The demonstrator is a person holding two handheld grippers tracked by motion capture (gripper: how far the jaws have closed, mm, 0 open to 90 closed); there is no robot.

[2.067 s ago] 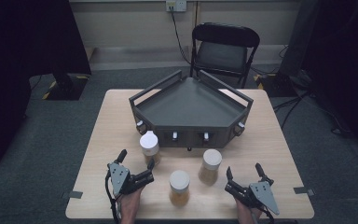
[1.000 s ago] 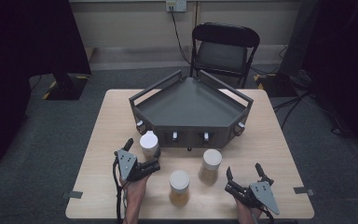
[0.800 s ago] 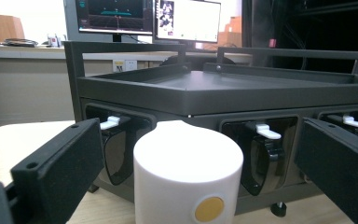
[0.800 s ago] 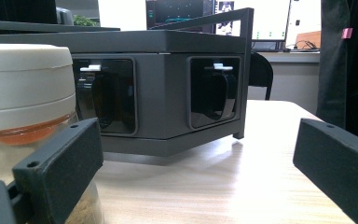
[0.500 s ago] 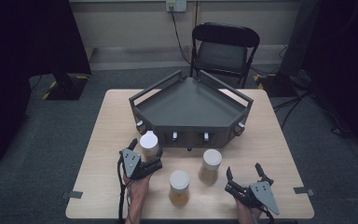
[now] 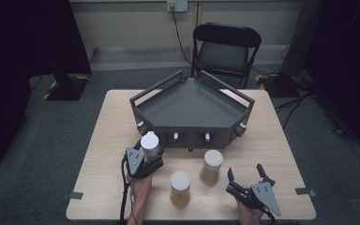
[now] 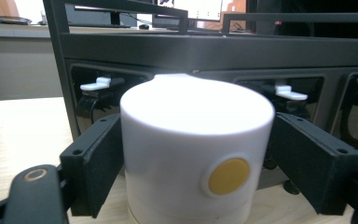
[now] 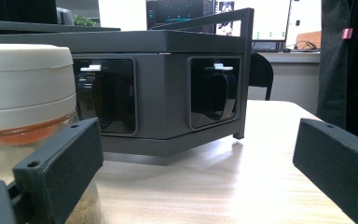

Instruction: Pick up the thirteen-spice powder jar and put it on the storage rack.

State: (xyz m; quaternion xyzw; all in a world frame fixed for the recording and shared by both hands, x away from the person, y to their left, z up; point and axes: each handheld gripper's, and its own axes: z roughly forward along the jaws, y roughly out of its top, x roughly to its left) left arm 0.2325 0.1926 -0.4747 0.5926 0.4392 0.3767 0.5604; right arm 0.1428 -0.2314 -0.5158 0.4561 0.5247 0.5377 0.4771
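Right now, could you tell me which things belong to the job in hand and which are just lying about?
In the job:
- left gripper
- white-lidded jar between its jaws

Lying about:
- two other jars
- dark tray
- right gripper, open
- chair

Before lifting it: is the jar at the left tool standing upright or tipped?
Upright: the jar stands on the table, white lid level on top, between the left tool's jaws.

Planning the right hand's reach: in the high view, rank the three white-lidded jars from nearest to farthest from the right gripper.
From the right gripper:
1. Right jar, just up and left of it, in front of the tray.
2. Middle jar, further left, near the table's front edge.
3. Left jar, farthest, between the left gripper's jaws.
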